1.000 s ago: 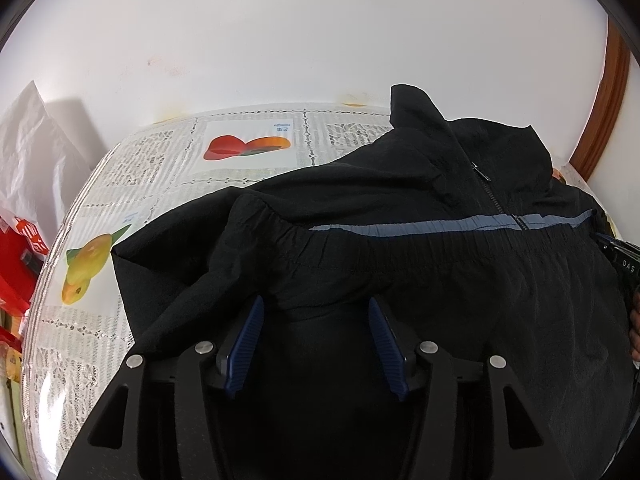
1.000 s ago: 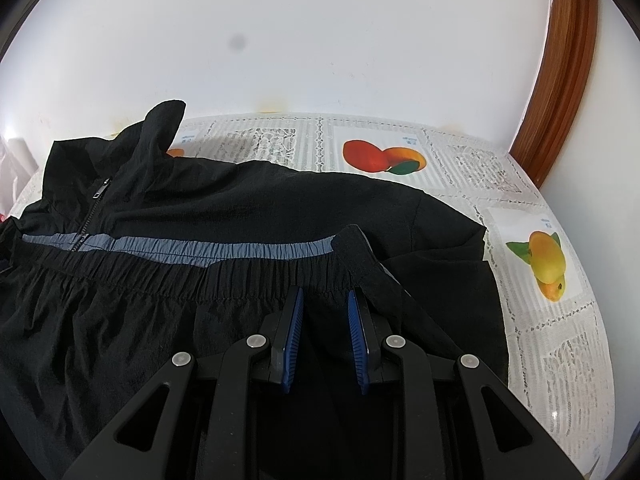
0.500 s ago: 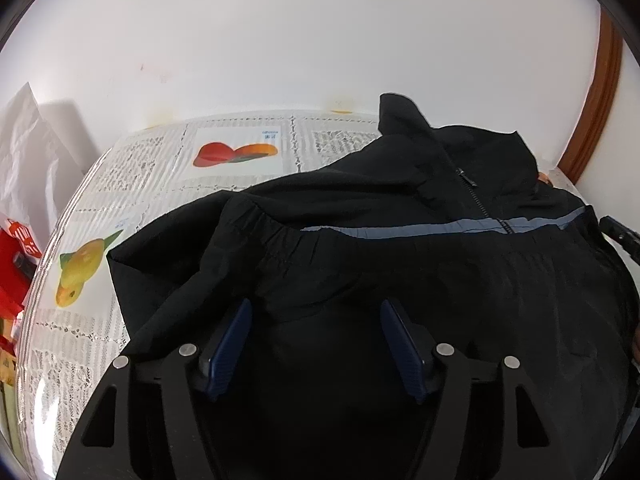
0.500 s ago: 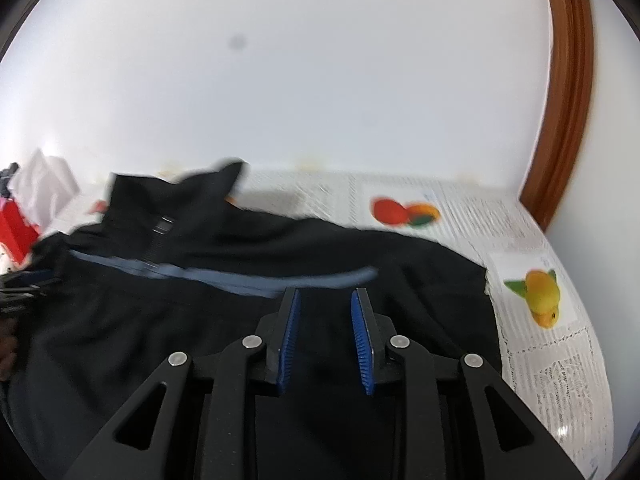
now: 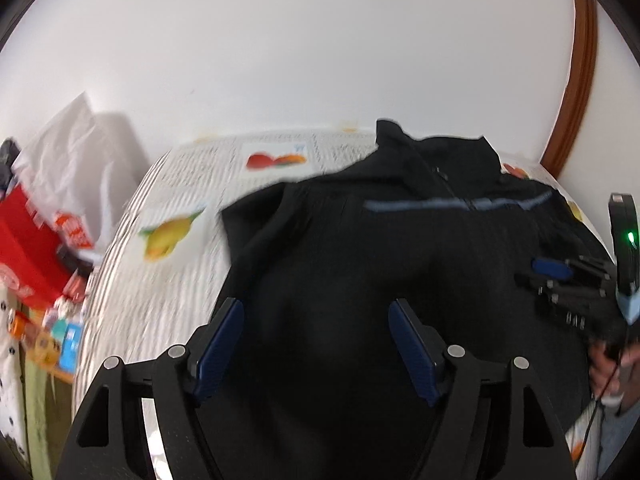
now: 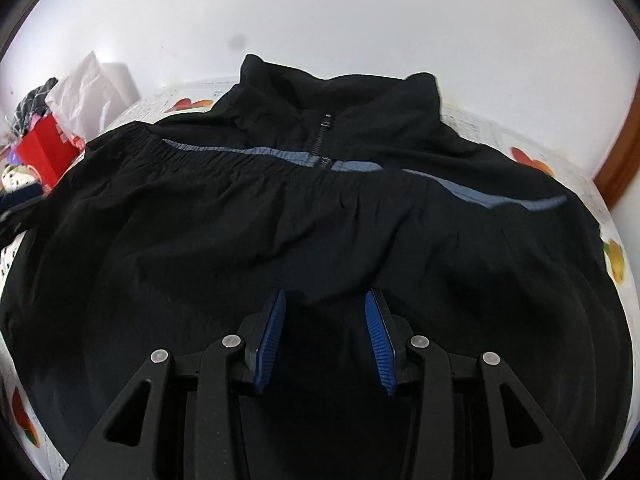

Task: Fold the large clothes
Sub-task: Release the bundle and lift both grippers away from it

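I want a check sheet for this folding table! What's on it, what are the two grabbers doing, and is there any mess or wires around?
Surface: table covered with a fruit-print cloth.
Job's things: black jacket lying on the table, hem folded up to the blue stripe, collar and zipper at the far side.
Clutter: red box, white bag and small packets past the table's left end.
Grippers: left gripper open, right gripper open; both have just been opening, nothing pinched.
Cables: thin cable by the person's hand.
Surroundings: white wall, brown wooden frame.
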